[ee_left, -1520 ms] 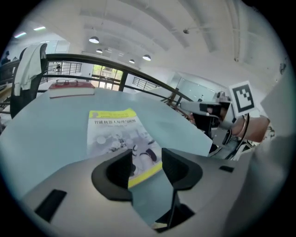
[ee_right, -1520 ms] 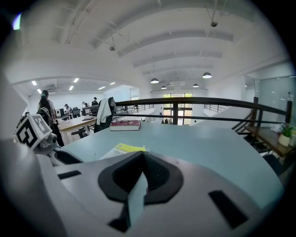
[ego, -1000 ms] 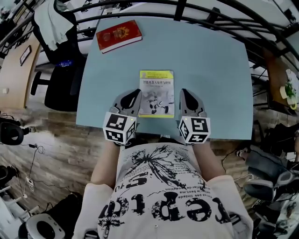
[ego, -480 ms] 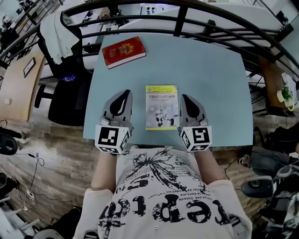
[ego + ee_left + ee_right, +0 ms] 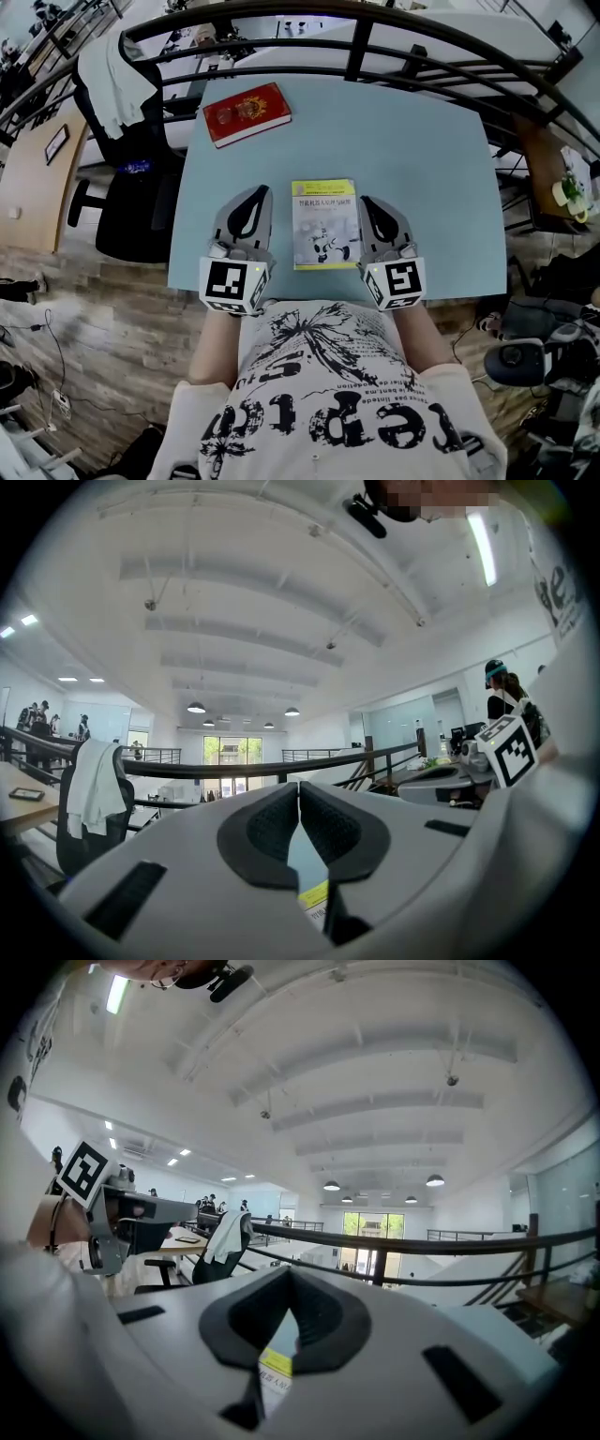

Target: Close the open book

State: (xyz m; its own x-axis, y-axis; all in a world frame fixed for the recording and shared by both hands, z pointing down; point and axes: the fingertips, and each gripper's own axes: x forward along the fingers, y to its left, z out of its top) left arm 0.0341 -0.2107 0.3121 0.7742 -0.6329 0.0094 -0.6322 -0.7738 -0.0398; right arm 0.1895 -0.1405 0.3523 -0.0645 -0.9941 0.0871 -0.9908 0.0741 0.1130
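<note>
A book [image 5: 324, 223] with a yellow and white cover lies closed and flat on the light blue table [image 5: 422, 159], near its front edge. My left gripper [image 5: 257, 193] hovers just left of the book, its jaws shut with nothing between them. My right gripper [image 5: 367, 202] hovers just right of it, likewise shut and empty. Both point level, away from me. In the left gripper view the pads meet at the tips of the left gripper [image 5: 299, 794], with a sliver of the book [image 5: 314, 900] below. The right gripper view shows the right gripper [image 5: 289, 1281] the same way above the book [image 5: 275, 1368].
A red book [image 5: 247, 113] lies at the table's far left corner. A black railing [image 5: 356, 37] runs behind the table. An office chair draped with a white garment [image 5: 117, 56] stands at the left. My torso is against the front edge.
Both grippers have risen and drawn slightly apart from the book's sides. The book lies still and closed. The head view has shifted a little.
</note>
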